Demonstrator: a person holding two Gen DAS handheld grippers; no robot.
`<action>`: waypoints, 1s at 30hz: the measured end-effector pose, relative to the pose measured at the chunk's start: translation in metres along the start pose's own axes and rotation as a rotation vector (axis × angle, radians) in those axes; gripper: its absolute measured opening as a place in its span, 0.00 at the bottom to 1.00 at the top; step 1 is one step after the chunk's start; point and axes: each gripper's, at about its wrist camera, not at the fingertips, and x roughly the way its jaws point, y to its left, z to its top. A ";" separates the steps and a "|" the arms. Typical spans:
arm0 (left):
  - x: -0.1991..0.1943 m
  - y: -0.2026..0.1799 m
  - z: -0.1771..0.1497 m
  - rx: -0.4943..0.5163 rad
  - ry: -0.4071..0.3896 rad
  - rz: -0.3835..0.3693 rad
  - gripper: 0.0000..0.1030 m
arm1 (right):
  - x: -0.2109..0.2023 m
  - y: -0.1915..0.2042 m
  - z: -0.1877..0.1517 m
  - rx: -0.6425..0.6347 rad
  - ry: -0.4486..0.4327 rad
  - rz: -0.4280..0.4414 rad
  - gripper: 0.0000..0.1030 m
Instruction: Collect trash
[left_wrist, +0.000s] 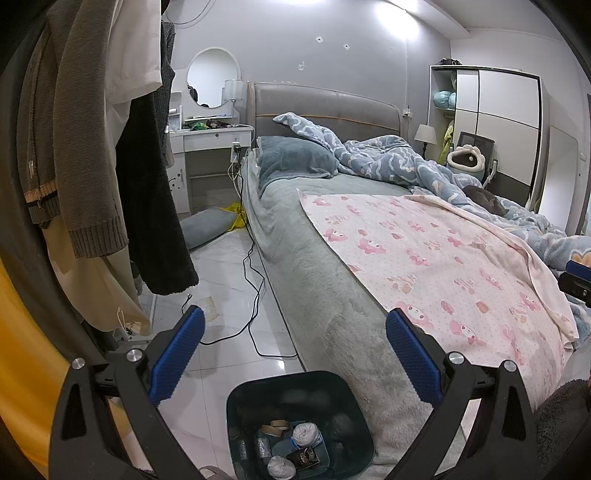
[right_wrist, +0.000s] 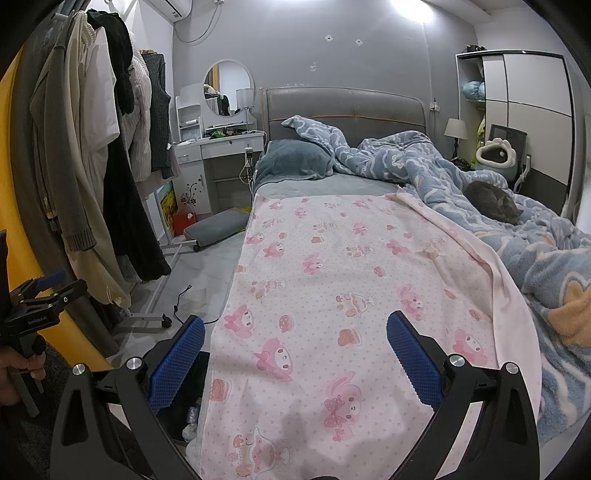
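My left gripper (left_wrist: 295, 321) is open and empty, hovering over a dark trash bin (left_wrist: 236, 402) on the floor beside the bed. The bin holds crumpled white tissues (left_wrist: 306, 434), a tape roll (left_wrist: 273, 426) and a dark packet (left_wrist: 303, 458). A flat brownish paper scrap (left_wrist: 208, 308) lies on the tiles past my left finger; the right wrist view shows the scrap (right_wrist: 195, 295) too. My right gripper (right_wrist: 295, 321) is open and empty above the pink printed sheet (right_wrist: 332, 277). The bin (right_wrist: 190, 402) peeks out under its left finger.
A clothes rack with hanging coats (left_wrist: 92, 147) crowds the left. A black cable (left_wrist: 255, 288) trails over the floor along the bed. A grey cushion (right_wrist: 218, 225) lies near the dressing table (right_wrist: 218, 147). A grey cat (right_wrist: 491, 203) sleeps on the blue duvet.
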 end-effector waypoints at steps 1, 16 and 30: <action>0.001 0.000 0.000 0.001 0.000 0.000 0.97 | 0.000 0.000 0.000 0.000 0.000 0.000 0.97; 0.001 0.000 0.000 0.001 0.001 0.000 0.97 | -0.001 0.000 0.001 -0.002 0.001 0.000 0.97; 0.001 0.000 0.000 0.003 0.000 0.000 0.97 | -0.001 0.000 0.002 -0.005 0.002 0.000 0.97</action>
